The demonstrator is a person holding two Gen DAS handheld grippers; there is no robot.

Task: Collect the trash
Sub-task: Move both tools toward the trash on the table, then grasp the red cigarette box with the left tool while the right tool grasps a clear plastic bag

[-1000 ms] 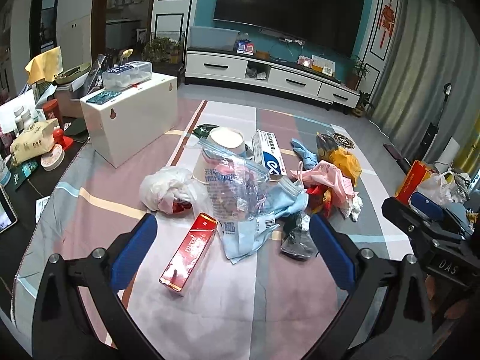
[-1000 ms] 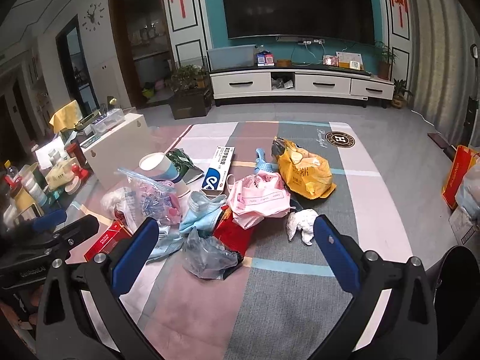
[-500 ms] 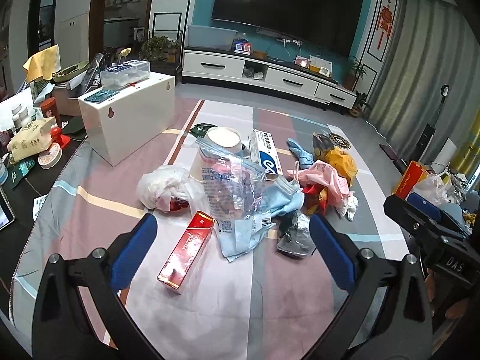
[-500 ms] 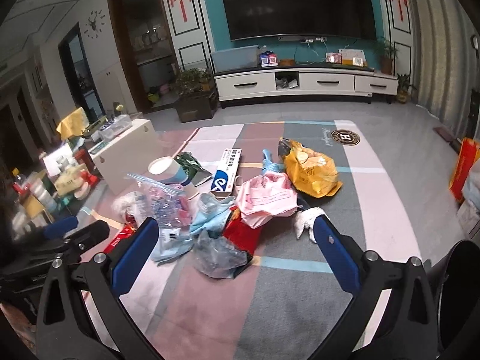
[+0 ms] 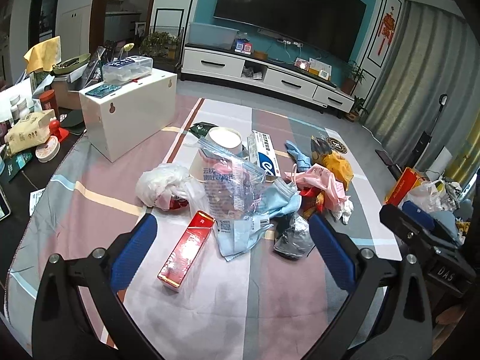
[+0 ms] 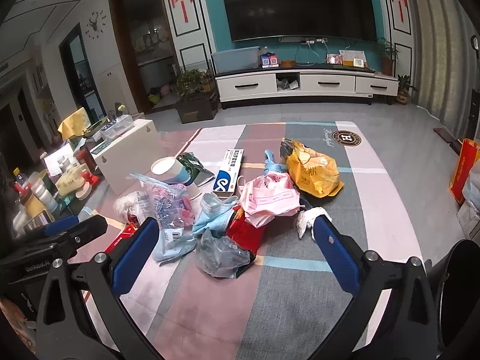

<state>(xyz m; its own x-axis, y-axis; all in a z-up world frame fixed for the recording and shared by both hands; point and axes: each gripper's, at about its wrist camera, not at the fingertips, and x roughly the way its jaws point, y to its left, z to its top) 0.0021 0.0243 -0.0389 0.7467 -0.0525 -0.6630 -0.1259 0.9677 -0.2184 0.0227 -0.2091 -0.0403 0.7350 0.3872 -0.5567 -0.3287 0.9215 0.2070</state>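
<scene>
A heap of trash lies on a striped cloth (image 5: pixel 90 210). In the left wrist view I see a red box (image 5: pixel 187 252), a clear zip bag (image 5: pixel 231 186), a white plastic bag (image 5: pixel 163 186), a paper cup (image 5: pixel 223 139), a blue-white carton (image 5: pixel 264 156), a pink bag (image 5: pixel 321 183) and a grey crumpled bag (image 5: pixel 292 237). The right wrist view shows the grey bag (image 6: pixel 220 255), pink bag (image 6: pixel 267 198), yellow bag (image 6: pixel 312 168) and white tissue (image 6: pixel 307 217). My left gripper (image 5: pixel 232 249) is open and empty above the red box. My right gripper (image 6: pixel 235 249) is open and empty over the grey bag.
A white box (image 5: pixel 129 117) stands at the back left of the cloth. Bottles and packets crowd the dark table (image 5: pixel 27 144) at the left. A dark bin rim (image 6: pixel 459 294) shows at the lower right. A TV cabinet (image 6: pixel 300 85) stands behind.
Both grippers have drifted slightly, so the trash heap sits a little differently in each view. Both stay open and nothing has been picked up.
</scene>
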